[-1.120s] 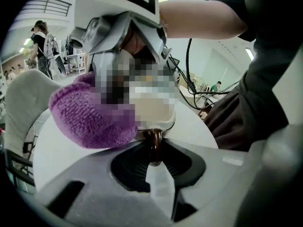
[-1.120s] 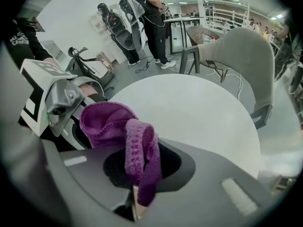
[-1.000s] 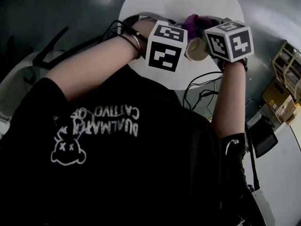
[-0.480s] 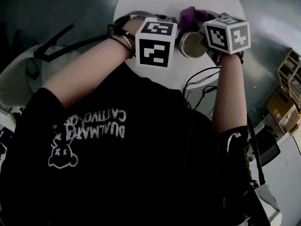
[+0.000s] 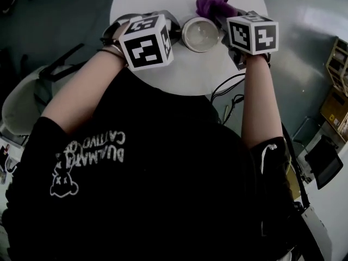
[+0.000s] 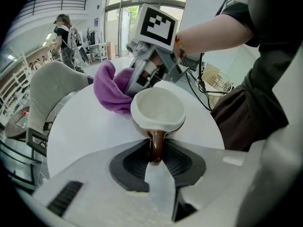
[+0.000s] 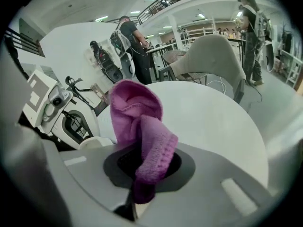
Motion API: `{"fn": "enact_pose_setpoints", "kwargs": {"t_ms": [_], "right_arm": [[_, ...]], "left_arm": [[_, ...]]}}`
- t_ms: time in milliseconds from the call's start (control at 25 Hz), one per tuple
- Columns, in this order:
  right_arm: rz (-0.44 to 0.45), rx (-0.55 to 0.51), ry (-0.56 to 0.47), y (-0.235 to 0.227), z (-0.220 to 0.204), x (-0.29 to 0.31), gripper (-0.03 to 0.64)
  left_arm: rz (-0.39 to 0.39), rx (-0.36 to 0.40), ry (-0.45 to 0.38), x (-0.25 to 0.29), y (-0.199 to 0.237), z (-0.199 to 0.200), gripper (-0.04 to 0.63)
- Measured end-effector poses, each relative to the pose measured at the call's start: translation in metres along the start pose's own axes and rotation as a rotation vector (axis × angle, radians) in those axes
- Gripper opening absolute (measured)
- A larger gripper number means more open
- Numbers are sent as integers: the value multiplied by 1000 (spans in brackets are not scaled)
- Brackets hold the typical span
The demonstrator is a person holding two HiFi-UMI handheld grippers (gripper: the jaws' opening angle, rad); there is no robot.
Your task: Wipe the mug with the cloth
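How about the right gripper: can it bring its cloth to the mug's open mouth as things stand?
Probably yes. The right gripper, shut on the purple cloth, sits beside the mug, whose mouth is uncovered. The left gripper grips the handle on the opposite side, so nothing seems to block the way.

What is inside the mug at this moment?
The mug looks empty: only its pale, glossy inner wall and bottom show. The purple cloth lies outside it, beside the rim. The inner wall just under the near rim is hidden.
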State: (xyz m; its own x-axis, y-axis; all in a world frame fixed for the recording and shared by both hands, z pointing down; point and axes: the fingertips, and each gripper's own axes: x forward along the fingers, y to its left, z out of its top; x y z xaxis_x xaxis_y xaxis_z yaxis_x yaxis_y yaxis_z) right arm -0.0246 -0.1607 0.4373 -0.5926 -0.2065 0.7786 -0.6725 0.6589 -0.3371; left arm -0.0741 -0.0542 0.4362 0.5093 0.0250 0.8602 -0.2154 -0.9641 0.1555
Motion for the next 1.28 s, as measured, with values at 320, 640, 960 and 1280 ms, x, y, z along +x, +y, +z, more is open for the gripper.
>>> {"fn": "enact_pose_setpoints", "kwargs": {"t_ms": [320, 640, 960, 1280], "right_arm": [[1, 40, -75, 5, -31, -23, 32], [-40, 49, -79, 8, -70, -29, 31], [-64, 42, -111, 26, -97, -38, 32], [-68, -43, -114, 51, -122, -41, 32]], "left_arm": [[60, -53, 69, -3, -9, -5, 75], [106, -77, 142, 5, -1, -11, 69], [162, -56, 229, 10, 0, -9, 54], [185, -54, 282, 18, -4, -5, 49]]}}
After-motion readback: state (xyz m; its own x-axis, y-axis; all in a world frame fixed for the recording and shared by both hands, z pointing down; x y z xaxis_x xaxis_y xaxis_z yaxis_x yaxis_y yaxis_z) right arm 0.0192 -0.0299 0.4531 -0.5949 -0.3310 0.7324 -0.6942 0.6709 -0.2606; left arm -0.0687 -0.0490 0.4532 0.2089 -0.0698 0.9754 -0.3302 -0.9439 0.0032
